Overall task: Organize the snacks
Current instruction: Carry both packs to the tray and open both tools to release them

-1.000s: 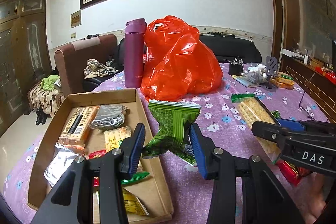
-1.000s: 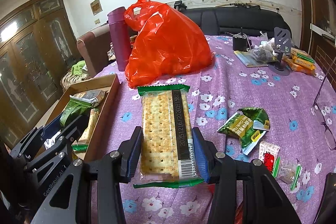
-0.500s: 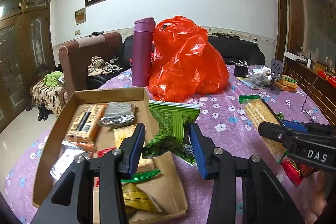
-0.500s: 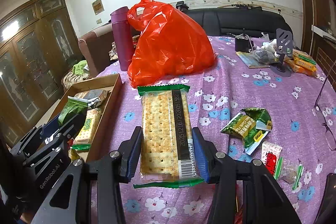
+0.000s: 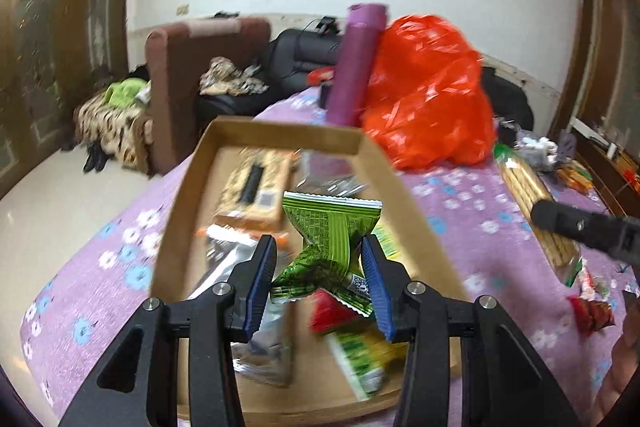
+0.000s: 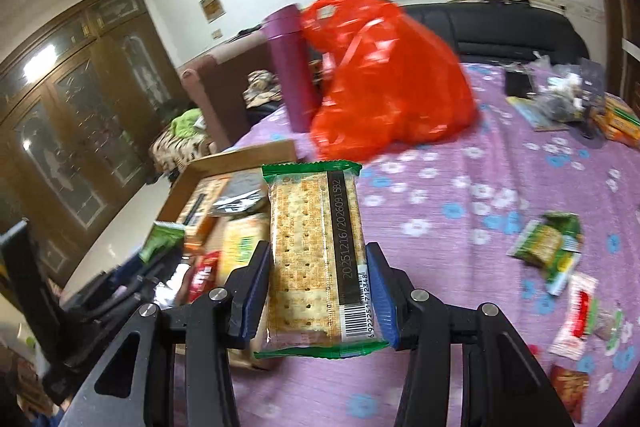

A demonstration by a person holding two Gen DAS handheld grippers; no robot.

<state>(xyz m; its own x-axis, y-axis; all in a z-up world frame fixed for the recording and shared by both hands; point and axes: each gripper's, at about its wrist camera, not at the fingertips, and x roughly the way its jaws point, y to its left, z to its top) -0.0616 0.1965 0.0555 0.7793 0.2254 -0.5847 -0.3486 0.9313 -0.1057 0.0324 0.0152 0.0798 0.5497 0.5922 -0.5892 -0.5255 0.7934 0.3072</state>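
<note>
Purple floral tablecloth, living-room setting. Left gripper: blue pads clamped on crumpled green snack packet, held above cardboard tray of assorted snacks. Right gripper: clamped on long cracker pack, at tray's right edge. Beyond: red plastic bag, purple flask. Loose packets lie on cloth, right.

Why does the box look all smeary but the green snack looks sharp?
Left wrist view: the cardboard box and red bag are motion-blurred, while the green packet stays crisp. Right wrist view: the cracker pack is sharp, the table streaked.
</note>
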